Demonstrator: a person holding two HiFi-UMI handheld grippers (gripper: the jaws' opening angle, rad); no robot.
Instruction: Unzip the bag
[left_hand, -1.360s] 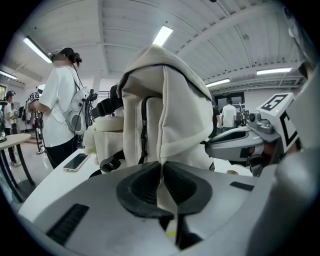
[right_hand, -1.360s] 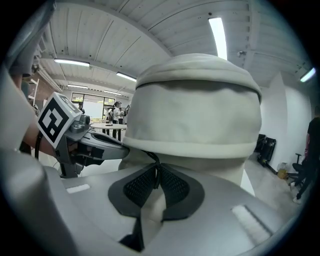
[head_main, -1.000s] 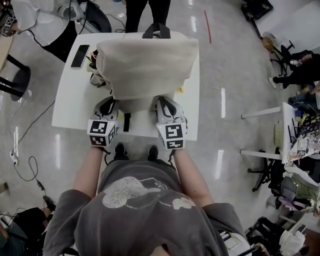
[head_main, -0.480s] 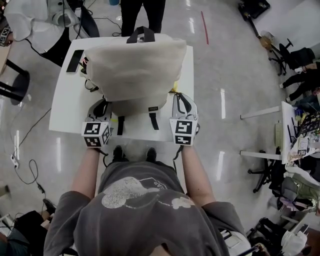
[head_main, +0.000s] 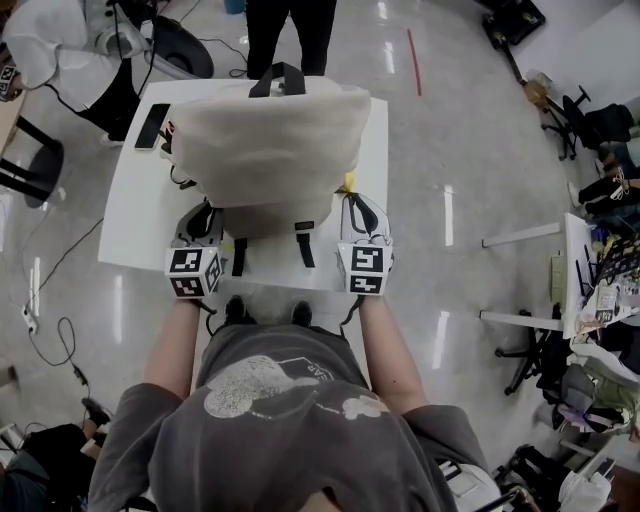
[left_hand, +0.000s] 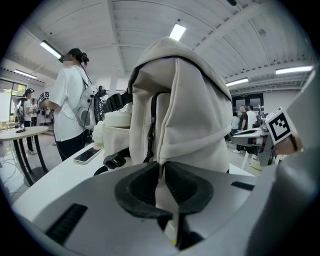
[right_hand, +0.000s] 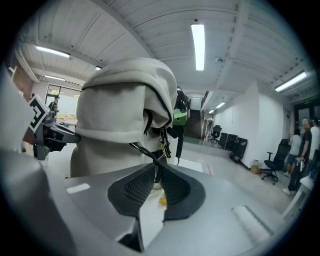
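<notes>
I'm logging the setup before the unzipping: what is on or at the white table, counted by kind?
Backpack: 1
Phone: 1
Small yellow item: 1
Tool: 2 (left tool, jaws opening, cream fabric between them; right tool, tips at a black strap)
Total: 5

One cream bag (head_main: 270, 140) between two tools: left tool (left_hand: 163, 167), right tool (right_hand: 156, 170). One white surface (head_main: 130, 215) beneath. One phone (head_main: 152, 125) ahead of the left tool. Two black straps (head_main: 238, 255) between the tools. One black cord (right_hand: 137, 149) at the right tool's tips. One carry handle (head_main: 277, 78) far ahead. Two bystanders (head_main: 55, 50) beyond.
</notes>
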